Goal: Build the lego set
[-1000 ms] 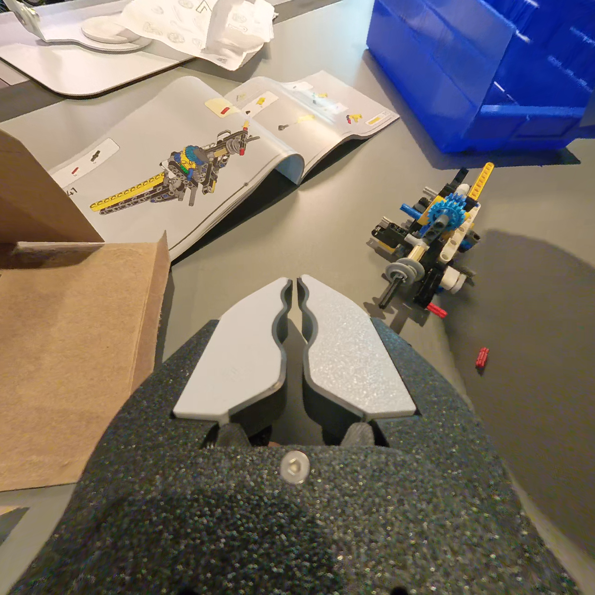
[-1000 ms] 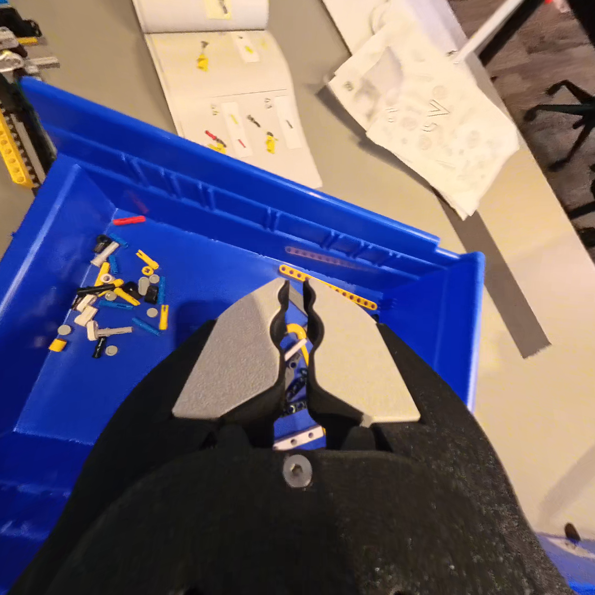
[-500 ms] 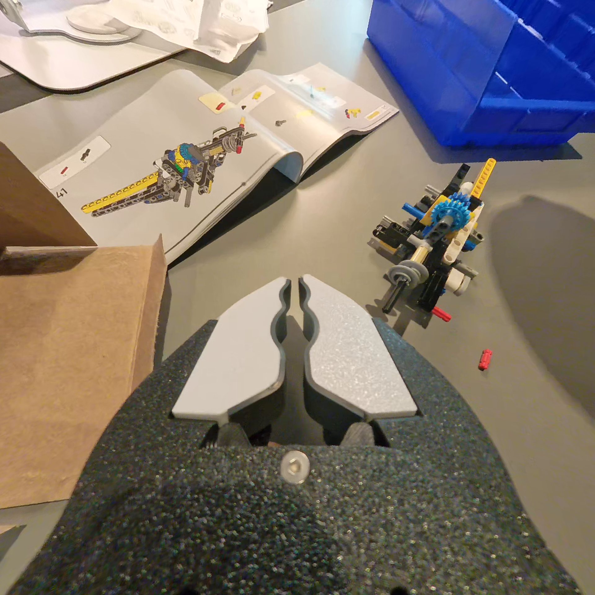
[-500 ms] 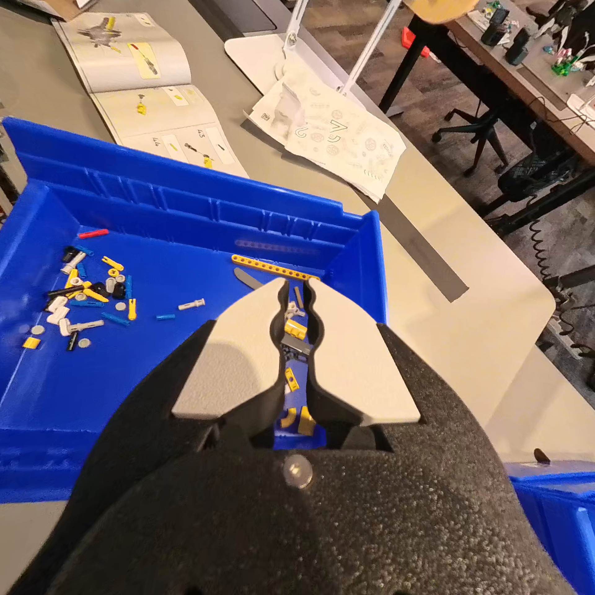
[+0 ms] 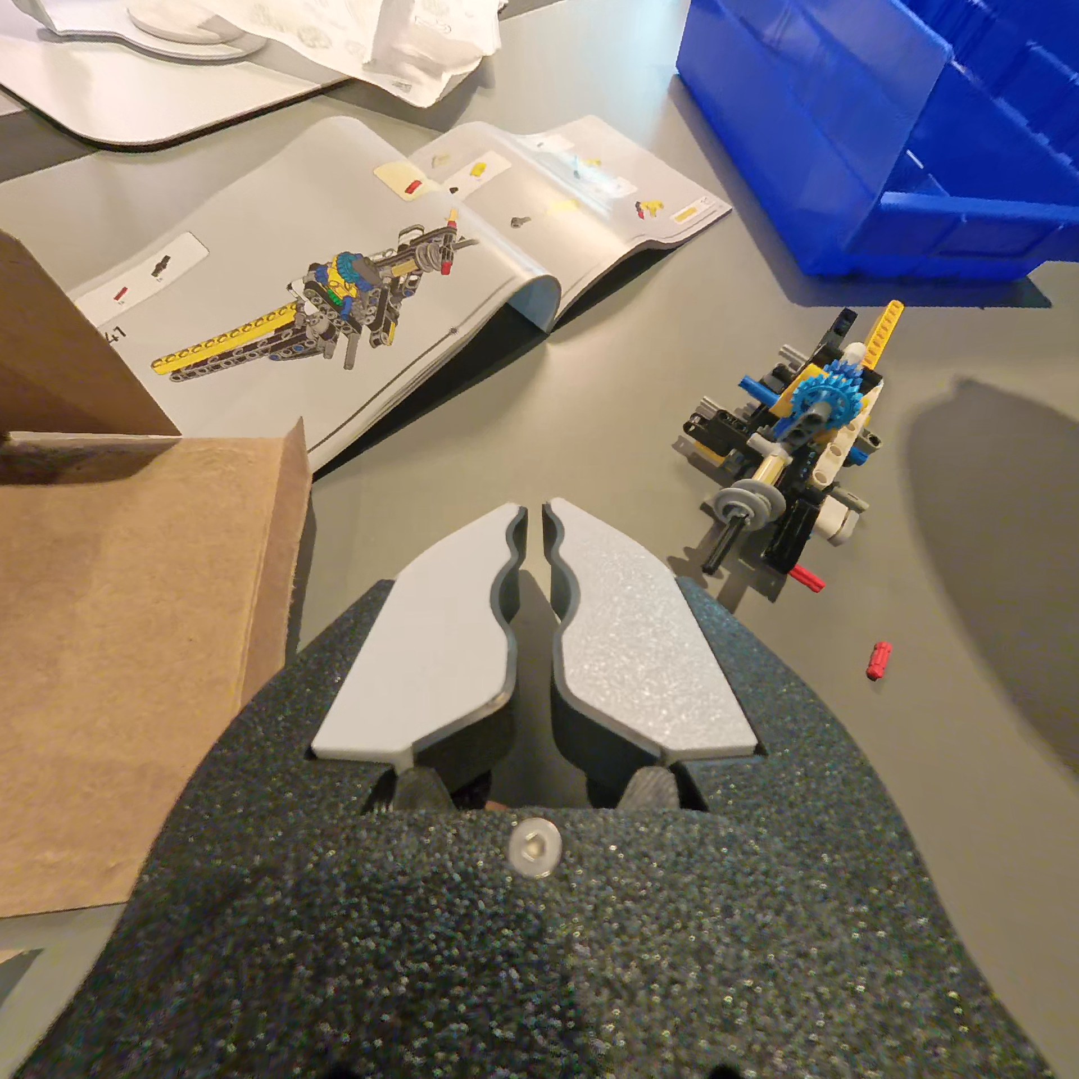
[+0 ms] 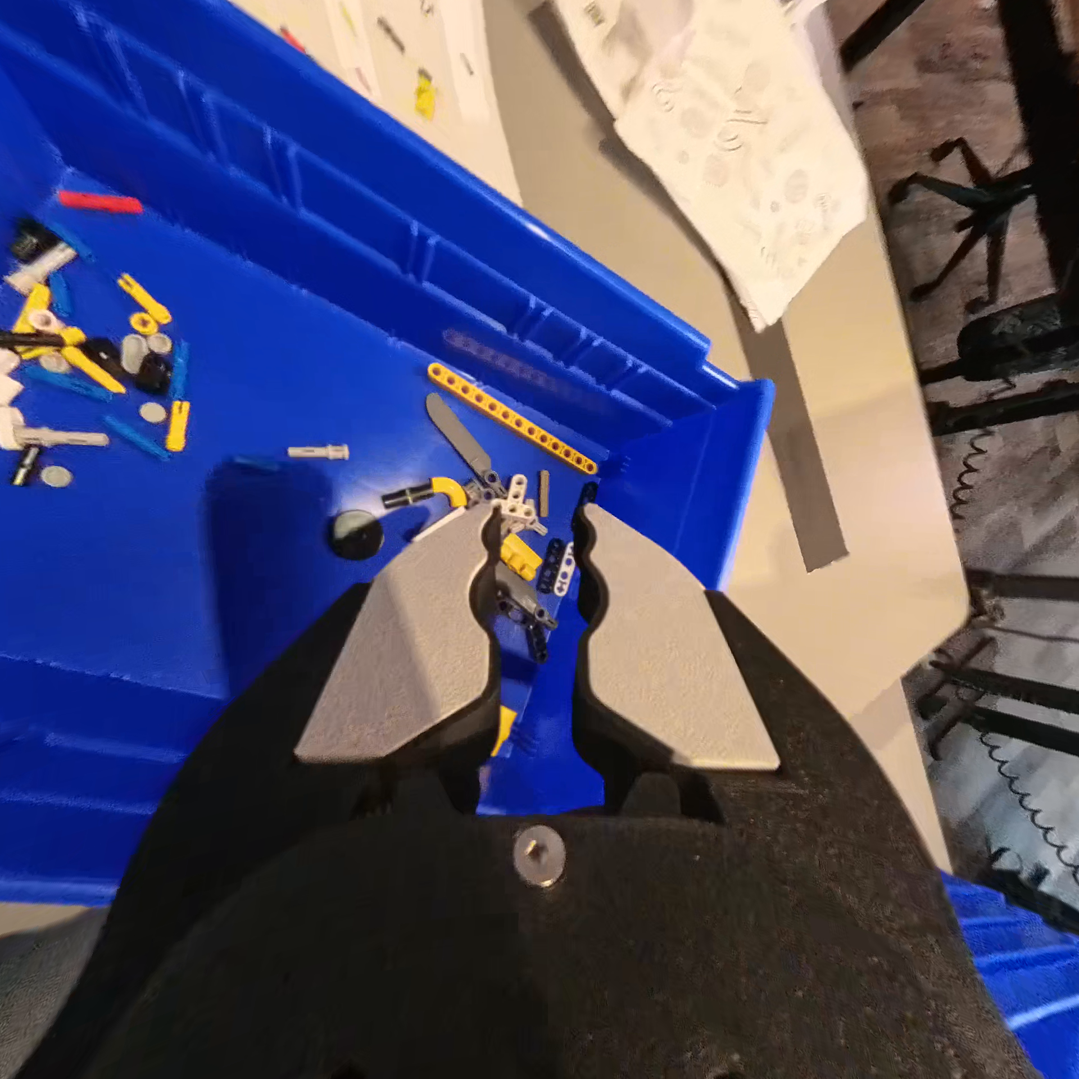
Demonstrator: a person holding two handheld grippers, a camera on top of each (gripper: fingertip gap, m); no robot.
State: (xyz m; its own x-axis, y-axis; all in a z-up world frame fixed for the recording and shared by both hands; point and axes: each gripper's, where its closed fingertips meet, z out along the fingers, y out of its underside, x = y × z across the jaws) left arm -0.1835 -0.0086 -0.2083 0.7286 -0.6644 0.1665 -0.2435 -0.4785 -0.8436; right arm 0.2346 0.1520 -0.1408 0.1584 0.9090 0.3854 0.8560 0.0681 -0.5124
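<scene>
The grey worktop [image 5: 584,432] runs out ahead of the left hand-held gripper [image 5: 534,511], which hangs over it clenched, fingertips nearly touching with nothing between them. To that gripper's left, just beside it, lies a brown cardboard box [image 5: 128,642]; ahead and to the left the open instruction booklet [image 5: 327,280] lies flat, and far ahead to the right stands the blue parts bin [image 5: 876,146]. The part-built lego model [image 5: 800,444], black, white and yellow with a blue gear on top, rests on the worktop ahead and to the right of the left gripper, apart from it; a loose red pin [image 5: 879,661] lies to the right of it. The right hand-held gripper [image 6: 537,514] hangs released over the bin's near right corner, empty. Just ahead of its fingertips lie a long yellow beam [image 6: 511,417], a grey blade piece [image 6: 458,435] and a white connector [image 6: 517,501]; a yellow brick [image 6: 519,556] shows in the gap between the fingers. Small pins and axles [image 6: 87,362] are scattered far to its left.
</scene>
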